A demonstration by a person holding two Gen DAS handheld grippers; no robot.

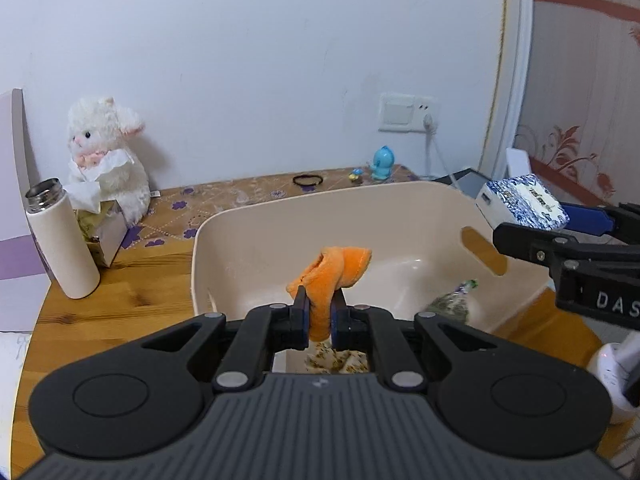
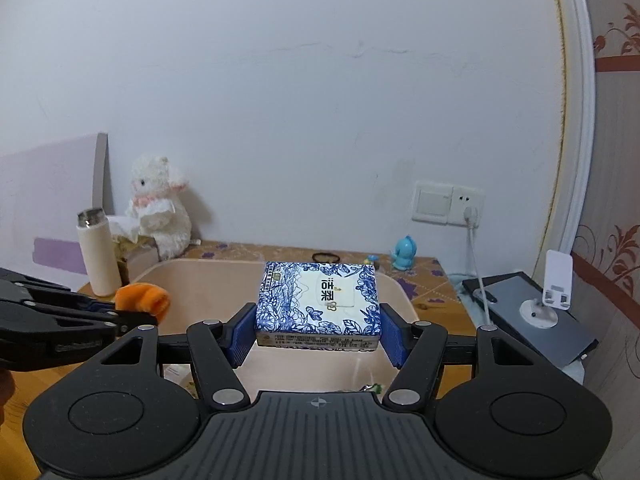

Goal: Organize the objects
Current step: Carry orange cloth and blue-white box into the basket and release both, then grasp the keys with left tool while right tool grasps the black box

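My left gripper (image 1: pixel 320 304) is shut on an orange plush toy (image 1: pixel 332 276) and holds it over the near side of a beige plastic basket (image 1: pixel 400 208). The toy (image 2: pixel 144 298) and the left gripper (image 2: pixel 120 316) also show at the left of the right wrist view. My right gripper (image 2: pixel 318 326) is shut on a blue-and-white tissue pack (image 2: pixel 318 304), held level above the basket (image 2: pixel 400 292). The pack (image 1: pixel 528 202) shows at the right of the left wrist view, over the basket's right rim. A small clear packet (image 1: pixel 452 300) and a patterned cloth (image 1: pixel 336 360) lie in the basket.
A white thermos (image 1: pixel 60 240), a tissue box (image 1: pixel 104 228) and a white plush lamb (image 1: pixel 108 152) stand at the left. A black hair tie (image 1: pixel 308 180) and a blue bird figure (image 1: pixel 384 162) sit by the wall. A dark tablet (image 2: pixel 532 316) with a white stand (image 2: pixel 552 292) lies at the right.
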